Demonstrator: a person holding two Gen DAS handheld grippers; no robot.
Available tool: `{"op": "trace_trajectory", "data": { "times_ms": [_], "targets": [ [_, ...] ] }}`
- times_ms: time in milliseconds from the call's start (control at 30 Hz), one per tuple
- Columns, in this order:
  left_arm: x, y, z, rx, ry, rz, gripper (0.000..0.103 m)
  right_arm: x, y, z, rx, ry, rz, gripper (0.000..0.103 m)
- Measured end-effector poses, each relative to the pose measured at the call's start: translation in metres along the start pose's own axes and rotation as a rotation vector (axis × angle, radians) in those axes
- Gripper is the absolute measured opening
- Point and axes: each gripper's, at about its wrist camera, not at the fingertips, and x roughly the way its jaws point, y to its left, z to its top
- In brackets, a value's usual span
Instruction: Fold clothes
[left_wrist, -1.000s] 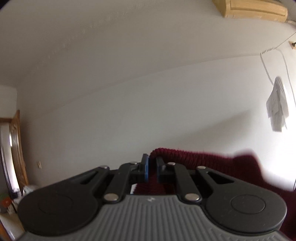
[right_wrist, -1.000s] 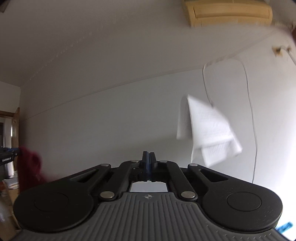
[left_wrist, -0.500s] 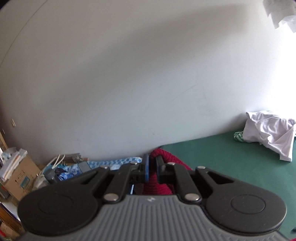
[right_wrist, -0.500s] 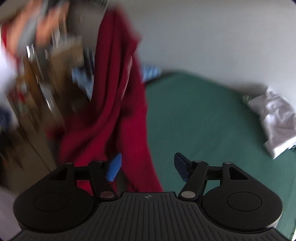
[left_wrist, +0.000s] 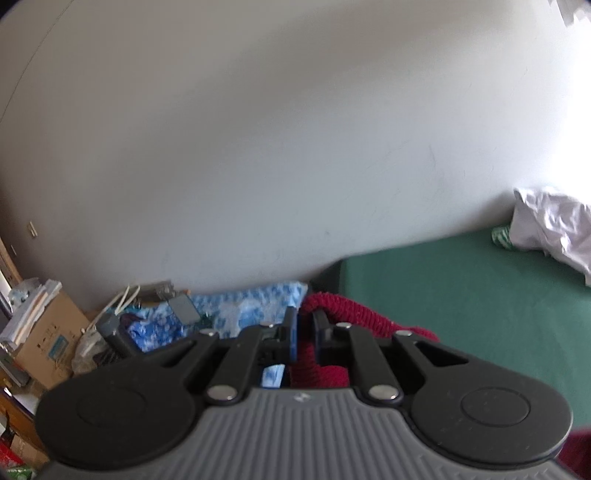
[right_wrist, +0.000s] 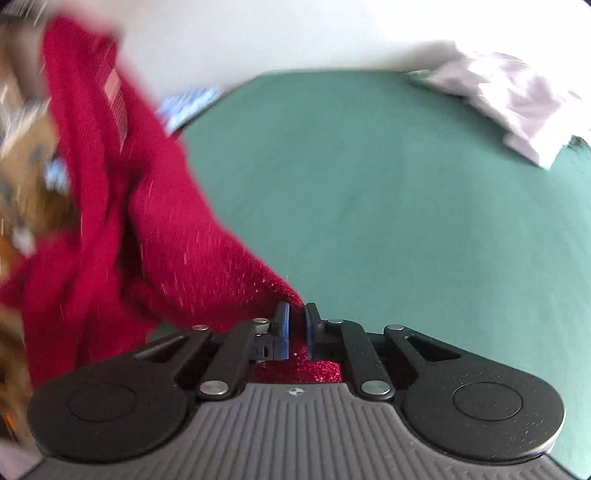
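A red sweater (right_wrist: 155, 236) is pinched by the closing right gripper (right_wrist: 295, 325) and hangs toward 10 o'clock over the green table (right_wrist: 388, 206); only here is its blurry, unreadable label seen. A red edge is nipped by the left gripper (left_wrist: 304, 334); a cardboard box (left_wrist: 48, 343) is seen at 8 o'clock

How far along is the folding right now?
Nothing looks folded yet. In hand: the red sweater, pinched by the left tongs, with the right tongs closing on another edge. Left: spreading it on the green surface, folding it, then the crumpled white garment.
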Motion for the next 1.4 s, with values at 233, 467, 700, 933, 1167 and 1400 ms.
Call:
{"op": "trace_trajectory", "data": {
  "times_ms": [233, 467, 700, 933, 1167, 1400],
  "targets": [
    [-0.033, -0.013, -0.034, -0.055, 0.077, -0.047, 0.011, -0.107, -0.05, 0.031, 0.124, -0.28, -0.076, 0.007],
    [-0.149, 0.004, -0.013, -0.172, -0.185, 0.067, 0.006, -0.219, -0.076, 0.047, 0.1, -0.568, -0.106, 0.006],
    [-0.208, 0.022, -0.004, -0.207, -0.26, 0.063, 0.008, -0.293, -0.078, 0.056, 0.001, -0.79, -0.104, 0.001],
    [-0.116, -0.076, -0.12, 0.201, 0.104, -0.144, 0.032, -0.149, -0.04, -0.005, -0.275, -0.255, 0.016, 0.047],
    [-0.056, -0.134, -0.219, 0.645, 0.172, -0.179, 0.04, -0.047, 0.018, -0.103, -0.749, -0.033, -0.146, 0.055],
    [-0.04, -0.143, -0.235, 0.904, 0.076, -0.264, 0.065, -0.033, 0.015, -0.098, -0.775, -0.055, -0.191, 0.057]
  ]
}}
